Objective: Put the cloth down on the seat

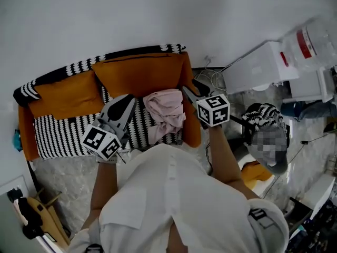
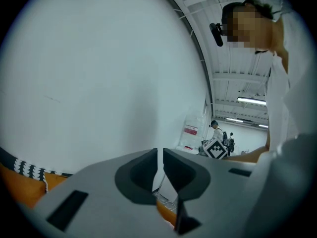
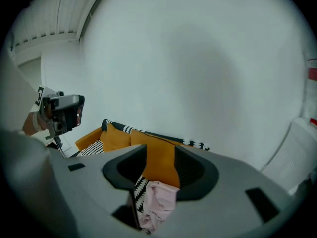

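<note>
Cloth (image 1: 166,115) on seat (image 1: 58,138); only own view shows right gripper (image 3: 159,165) jaws apart

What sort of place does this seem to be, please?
Probably a mock living-room corner inside a large lab hall: an orange sofa against a bare white wall, white boxes and cables beside it, strip lights overhead.

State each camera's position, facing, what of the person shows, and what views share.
Head view: on the person's head, facing steeply down at a crumpled pink cloth on the black-and-white seat of the orange sofa; white shirt, left tool, right tool show.
Left gripper view: on the left tool, along nearly closed, empty jaws toward a white wall; shirt at right.
Right gripper view: on the right tool, along open jaws down at sofa and cloth; left hand at left.
Shared: cloth and sofa, in head and right gripper views.
</note>
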Demonstrator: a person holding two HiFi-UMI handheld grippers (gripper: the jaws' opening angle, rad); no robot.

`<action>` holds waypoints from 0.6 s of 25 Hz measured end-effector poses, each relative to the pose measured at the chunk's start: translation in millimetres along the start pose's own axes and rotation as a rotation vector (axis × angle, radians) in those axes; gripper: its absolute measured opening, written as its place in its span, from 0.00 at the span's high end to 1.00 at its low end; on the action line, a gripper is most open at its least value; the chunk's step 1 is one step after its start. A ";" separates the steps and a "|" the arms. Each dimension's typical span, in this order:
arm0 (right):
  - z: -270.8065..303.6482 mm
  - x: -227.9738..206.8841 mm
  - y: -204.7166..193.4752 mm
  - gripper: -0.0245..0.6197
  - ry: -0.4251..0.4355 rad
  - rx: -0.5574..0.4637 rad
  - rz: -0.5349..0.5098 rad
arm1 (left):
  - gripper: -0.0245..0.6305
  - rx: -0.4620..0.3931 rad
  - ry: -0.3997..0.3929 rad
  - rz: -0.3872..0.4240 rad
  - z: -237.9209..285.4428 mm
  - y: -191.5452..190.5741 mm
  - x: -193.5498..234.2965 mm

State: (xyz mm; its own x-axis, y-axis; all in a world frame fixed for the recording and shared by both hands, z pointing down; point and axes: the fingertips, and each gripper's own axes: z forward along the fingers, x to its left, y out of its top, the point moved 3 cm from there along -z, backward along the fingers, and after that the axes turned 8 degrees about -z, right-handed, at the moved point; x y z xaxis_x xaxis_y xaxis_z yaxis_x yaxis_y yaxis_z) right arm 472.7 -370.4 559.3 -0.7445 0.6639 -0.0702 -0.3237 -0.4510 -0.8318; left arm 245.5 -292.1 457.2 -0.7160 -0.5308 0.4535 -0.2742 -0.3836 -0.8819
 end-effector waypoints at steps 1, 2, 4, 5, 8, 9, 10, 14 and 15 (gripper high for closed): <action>-6.5 1.1 6.2 0.67 -0.005 -0.026 -0.002 | 0.89 0.000 -0.003 0.001 0.6 1.8 0.2; -13.1 2.3 12.2 0.67 -0.007 -0.053 -0.006 | 0.89 -0.003 -0.007 0.002 1.3 3.2 0.4; -27.5 5.0 24.3 0.67 -0.013 -0.111 -0.017 | 0.89 -0.009 -0.017 0.007 3.0 5.5 0.6; -35.4 6.5 30.3 0.67 -0.019 -0.142 -0.025 | 0.89 -0.012 -0.022 0.010 3.7 6.5 0.5; -60.3 12.7 49.1 0.69 -0.048 -0.243 -0.060 | 0.89 -0.016 -0.038 0.023 5.1 10.8 -0.7; -67.9 15.7 55.0 0.70 -0.052 -0.274 -0.072 | 0.89 -0.016 -0.040 0.022 5.6 12.7 -1.5; -74.9 19.2 60.7 0.70 -0.049 -0.303 -0.083 | 0.89 -0.018 -0.042 0.021 6.1 14.7 -2.3; -98.5 38.1 83.4 0.78 -0.008 -0.406 -0.161 | 0.89 -0.028 -0.064 0.033 8.3 21.7 -5.4; -102.9 42.4 87.7 0.80 -0.004 -0.429 -0.184 | 0.89 -0.028 -0.069 0.038 9.0 23.9 -6.7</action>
State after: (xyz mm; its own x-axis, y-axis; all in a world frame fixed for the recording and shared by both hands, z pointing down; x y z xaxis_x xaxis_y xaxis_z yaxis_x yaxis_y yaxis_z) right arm 472.9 -320.4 426.7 -0.6998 0.7071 0.1016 -0.1809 -0.0378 -0.9828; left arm 249.6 -304.5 434.3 -0.6808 -0.5954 0.4265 -0.2662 -0.3413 -0.9015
